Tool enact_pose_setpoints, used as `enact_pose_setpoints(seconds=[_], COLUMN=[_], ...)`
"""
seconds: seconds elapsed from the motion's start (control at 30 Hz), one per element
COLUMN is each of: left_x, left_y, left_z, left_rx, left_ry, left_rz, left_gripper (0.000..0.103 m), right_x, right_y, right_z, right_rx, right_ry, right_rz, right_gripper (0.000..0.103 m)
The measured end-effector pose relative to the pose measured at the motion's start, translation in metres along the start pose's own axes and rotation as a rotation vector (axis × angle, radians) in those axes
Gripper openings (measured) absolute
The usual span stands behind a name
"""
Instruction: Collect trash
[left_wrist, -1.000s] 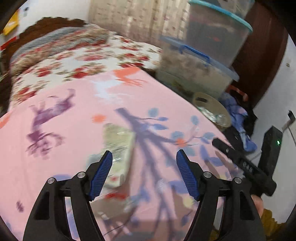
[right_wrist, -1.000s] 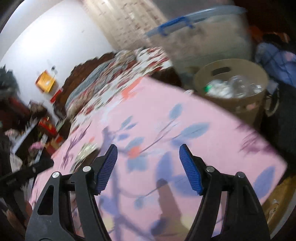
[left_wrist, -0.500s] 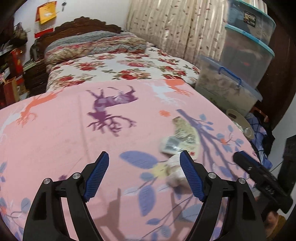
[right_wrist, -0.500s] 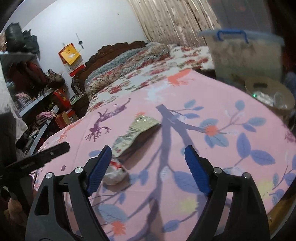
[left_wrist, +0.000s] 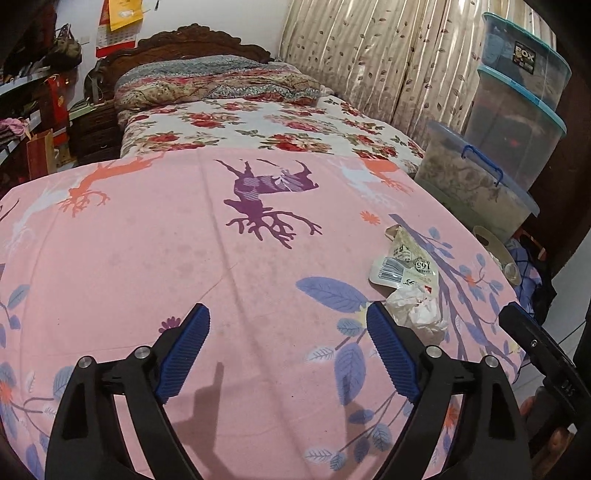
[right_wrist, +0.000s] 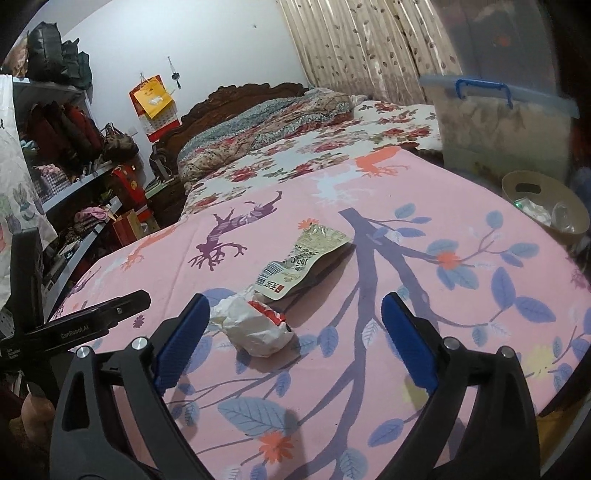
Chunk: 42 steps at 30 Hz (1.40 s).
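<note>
A crumpled white wrapper (right_wrist: 255, 326) with red print lies on the pink bedsheet (right_wrist: 424, 306), just ahead of my right gripper (right_wrist: 291, 336), which is open and empty. A flat green-and-white snack pouch (right_wrist: 306, 258) lies just beyond it. In the left wrist view the wrapper (left_wrist: 415, 312) and pouch (left_wrist: 404, 258) lie to the right of my left gripper (left_wrist: 288, 350), which is open and empty above the sheet. A tan trash bin (right_wrist: 543, 201) with clear plastic inside stands off the bed's right edge.
Stacked clear storage boxes (left_wrist: 513, 122) stand right of the bed, beside the bin (left_wrist: 495, 247). A floral quilt and pillow (left_wrist: 218, 81) lie at the far end. Shelves with clothes and bags (right_wrist: 62, 147) line the left wall. Curtains hang behind.
Both grippers have pulled back and swung left from the bin side. The wrapper and pouch now lie in front of the right gripper and to the right of the left one.
</note>
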<state>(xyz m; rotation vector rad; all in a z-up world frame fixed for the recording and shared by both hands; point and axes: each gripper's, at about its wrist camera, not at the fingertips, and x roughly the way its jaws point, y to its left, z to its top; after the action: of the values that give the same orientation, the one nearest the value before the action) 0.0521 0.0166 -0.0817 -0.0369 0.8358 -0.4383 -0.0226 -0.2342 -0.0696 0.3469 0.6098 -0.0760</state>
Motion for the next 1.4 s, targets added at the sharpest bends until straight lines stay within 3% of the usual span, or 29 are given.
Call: enact_pose_setpoints(seconds=[0.23, 0.77, 1.4], left_x=[-0.006, -0.021, -0.026], left_y=[-0.003, -0.005, -0.004], left_z=[0.001, 0.004, 0.003], left_rx=[-0.005, 0.004, 0.006], left_ry=[-0.021, -0.054, -0.063], left_rz=[0.021, 0.129, 0.148], left_gripper=[0.095, 0.095, 0.095], right_x=[-0.005, -0.009, -0.010], right_y=[-0.002, -0.005, -0.010], right_z=[-0.001, 0.000, -0.004], right_rx=[0.017, 0.028, 0.051], right_ry=[-0.023, -0.032, -0.028], right_rz=[0.011, 0.034, 0.042], right_gripper=[0.097, 0.099, 0.099])
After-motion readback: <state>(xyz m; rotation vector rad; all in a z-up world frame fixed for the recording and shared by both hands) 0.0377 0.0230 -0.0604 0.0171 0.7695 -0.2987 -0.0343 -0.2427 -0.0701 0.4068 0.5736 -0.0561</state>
